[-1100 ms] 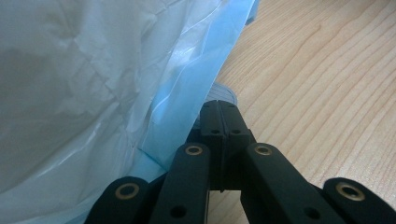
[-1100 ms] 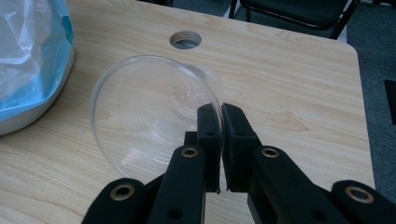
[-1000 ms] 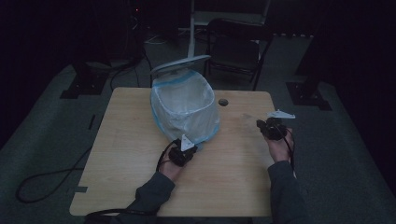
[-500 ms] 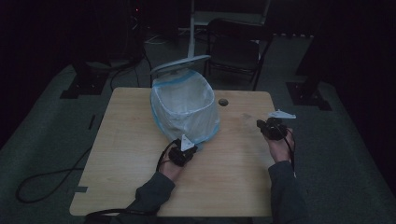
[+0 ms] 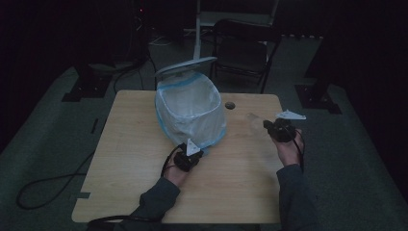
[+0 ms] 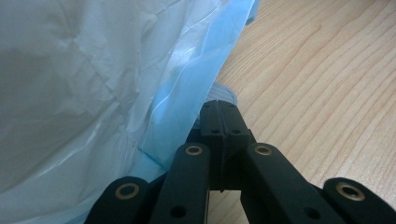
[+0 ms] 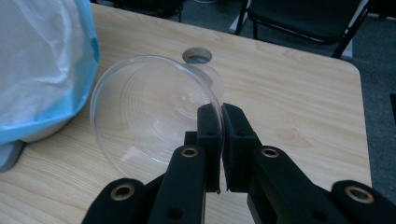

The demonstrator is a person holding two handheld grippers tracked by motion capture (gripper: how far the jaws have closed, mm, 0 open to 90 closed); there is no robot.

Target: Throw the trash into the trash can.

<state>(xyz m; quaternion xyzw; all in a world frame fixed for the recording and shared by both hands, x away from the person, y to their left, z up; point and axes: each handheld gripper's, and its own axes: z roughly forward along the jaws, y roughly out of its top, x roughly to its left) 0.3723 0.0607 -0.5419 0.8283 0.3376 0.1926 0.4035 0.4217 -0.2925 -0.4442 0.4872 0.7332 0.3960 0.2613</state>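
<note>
Two hand-held grippers at a light wooden table [image 5: 130, 159].

Item: left gripper [image 5: 188, 156], also seen in its own view [image 6: 219, 116]. Jaws clenched together; whether the blue hem [image 6: 187, 93] of the bin liner is pinched between them cannot be told, though the hem lies against the left jaw. Position: near edge of the bin, centre of the table.

Item: right gripper [image 5: 274, 129], also in its own view [image 7: 219, 126]. Jaws clamped on the rim of a clear plastic bowl [image 7: 149, 116], which is held tilted, its open side facing the camera. In the high view the bowl [image 5: 254, 120] is faint, just left of the gripper, near the table's right edge.

Item: bin [image 5: 192, 108], white liner with blue hem, lid [image 5: 185, 66] raised at the back. Stands at table centre, well apart from the bowl. Its grey base [image 7: 9, 154] rests on the tabletop.

Item: round cable hole [image 5: 230, 105] in the tabletop, beyond the bowl; also seen from the right gripper [image 7: 197, 56].

Item: black chair [image 5: 245, 43] behind the table.
</note>
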